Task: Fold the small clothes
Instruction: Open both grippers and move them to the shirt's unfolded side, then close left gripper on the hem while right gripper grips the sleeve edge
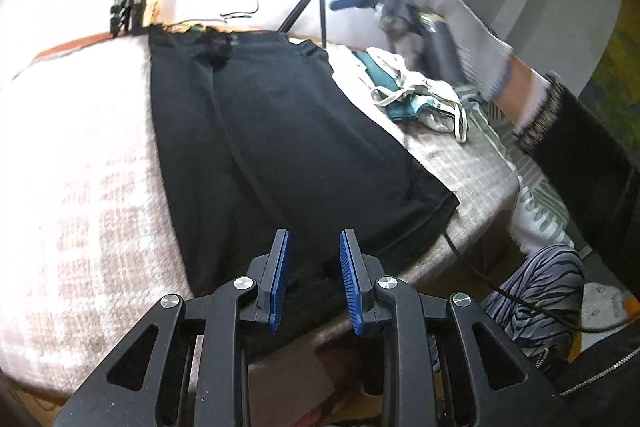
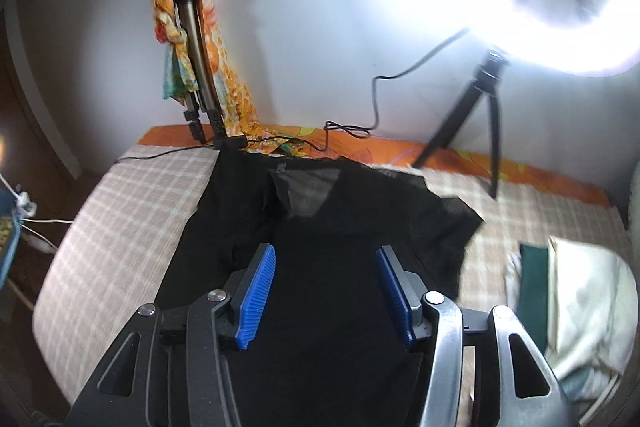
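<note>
A black garment (image 1: pixel 280 131) lies spread flat on the checked blanket (image 1: pixel 80 167) of a bed. My left gripper (image 1: pixel 314 239) hovers just above its near hem, blue pads a narrow gap apart and nothing pinched between them. In the right wrist view the same black garment (image 2: pixel 340 267) fills the middle, its far part loosely folded with a sleeve sticking out to the right. My right gripper (image 2: pixel 324 251) hangs over it, open wide and holding nothing. A gloved hand (image 1: pixel 460 31) holds that right tool high above the bed's far right side.
A pile of white and green clothes (image 2: pixel 560 307) lies at the right of the bed. A bright ring light on a tripod (image 2: pixel 484 115) stands at the back right. A second stand draped with floral cloth (image 2: pixel 196 67) and cables line the back edge.
</note>
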`<state>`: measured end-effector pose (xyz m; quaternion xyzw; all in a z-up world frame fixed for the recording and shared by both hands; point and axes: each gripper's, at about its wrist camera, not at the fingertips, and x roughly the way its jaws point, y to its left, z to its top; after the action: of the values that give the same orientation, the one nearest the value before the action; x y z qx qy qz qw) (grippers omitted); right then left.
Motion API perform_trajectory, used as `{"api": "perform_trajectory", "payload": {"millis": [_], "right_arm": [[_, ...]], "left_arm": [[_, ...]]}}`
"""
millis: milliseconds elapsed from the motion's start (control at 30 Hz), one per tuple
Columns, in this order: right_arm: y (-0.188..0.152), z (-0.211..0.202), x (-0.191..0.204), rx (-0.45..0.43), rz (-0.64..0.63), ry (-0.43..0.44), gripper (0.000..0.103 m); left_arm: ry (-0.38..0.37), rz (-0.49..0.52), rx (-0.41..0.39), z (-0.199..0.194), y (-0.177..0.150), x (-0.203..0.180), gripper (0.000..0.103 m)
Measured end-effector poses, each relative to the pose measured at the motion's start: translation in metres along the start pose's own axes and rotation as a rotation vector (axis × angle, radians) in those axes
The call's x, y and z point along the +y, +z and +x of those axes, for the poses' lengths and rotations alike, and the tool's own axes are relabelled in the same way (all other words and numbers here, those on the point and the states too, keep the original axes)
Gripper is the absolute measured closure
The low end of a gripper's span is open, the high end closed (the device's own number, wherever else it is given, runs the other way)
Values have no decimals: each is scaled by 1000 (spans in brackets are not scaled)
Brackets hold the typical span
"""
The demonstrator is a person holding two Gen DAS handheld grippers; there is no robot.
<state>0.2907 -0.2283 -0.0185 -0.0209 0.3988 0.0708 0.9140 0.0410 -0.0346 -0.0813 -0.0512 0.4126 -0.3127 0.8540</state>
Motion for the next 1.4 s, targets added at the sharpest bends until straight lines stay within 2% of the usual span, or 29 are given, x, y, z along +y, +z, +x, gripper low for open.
{"api": "perform_trajectory", "payload": {"millis": [33, 100, 167, 233, 400, 600, 767, 833, 1100, 1233, 1300, 1367, 1400], "right_arm": [[-7, -11, -9, -7, 12, 11, 43], [-18, -28, -23, -20, 33, 25, 39], [-29, -45, -42, -25, 58, 45, 37], [-38, -58, -58, -32, 72, 47, 37], [-49, -81, -96, -47, 96, 45, 37], [-54, -97, -135, -51, 103, 44, 37], [-55, -95, -155, -48, 105, 46, 37], [-53, -89, -164, -42, 114, 55, 37], [-46, -55, -173, -4, 96, 70, 37], [-42, -38, -178, 9, 99, 78, 37], [-33, -26, -179, 16, 102, 88, 37], [-30, -22, -179, 19, 103, 92, 37], [-25, -15, -179, 24, 105, 97, 37]], "left_arm": [[-2, 9, -5, 1, 3, -5, 80], [0, 30, -13, 2, 7, -15, 73], [1, 57, -24, 5, 10, -26, 58], [-1, 83, -29, 12, 11, -37, 57], [-42, 129, 15, 47, 11, -77, 57], [-117, 159, 62, 96, 13, -128, 57], [-92, 253, 104, 131, 11, -165, 56], [-66, 260, 135, 145, 12, -172, 49], [-4, 305, 181, 178, 8, -189, 49], [15, 303, 155, 183, 10, -190, 49], [23, 308, 145, 184, 9, -190, 53], [37, 311, 137, 185, 9, -188, 68], [30, 300, 134, 184, 11, -185, 72]]}}
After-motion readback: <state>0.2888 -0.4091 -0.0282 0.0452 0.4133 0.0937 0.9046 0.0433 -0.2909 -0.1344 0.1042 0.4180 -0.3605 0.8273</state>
